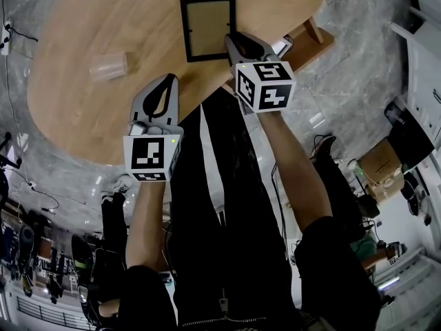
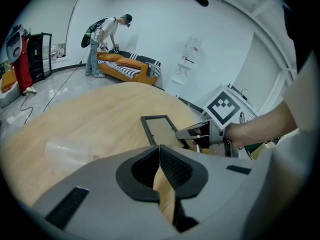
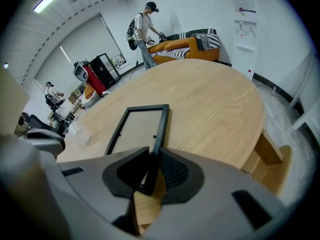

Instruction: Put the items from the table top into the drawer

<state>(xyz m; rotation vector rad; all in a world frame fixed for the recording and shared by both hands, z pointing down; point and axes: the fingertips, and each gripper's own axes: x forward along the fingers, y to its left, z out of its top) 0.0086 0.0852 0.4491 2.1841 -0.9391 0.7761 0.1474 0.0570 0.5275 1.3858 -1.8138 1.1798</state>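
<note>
A black picture frame (image 1: pixel 207 27) lies flat on the round wooden table (image 1: pixel 89 26). My right gripper (image 1: pixel 231 38) is at the frame's near right corner. In the right gripper view its pads (image 3: pixel 172 170) close on the frame's (image 3: pixel 137 126) right rail, and the corner sits between them. My left gripper (image 1: pixel 167 81) hovers over the table's near edge to the left of the frame, shut with nothing in it (image 2: pixel 159 149). A clear plastic cup (image 1: pixel 109 66) lies on its side further left, also seen as the cup (image 2: pixel 67 150) in the left gripper view.
A wooden box-like part (image 1: pixel 313 36) juts out below the table's right edge. The table's rim (image 3: pixel 260 119) curves close by my right gripper. An orange sofa (image 2: pixel 127 66) and a standing person (image 2: pixel 102 39) are far across the room.
</note>
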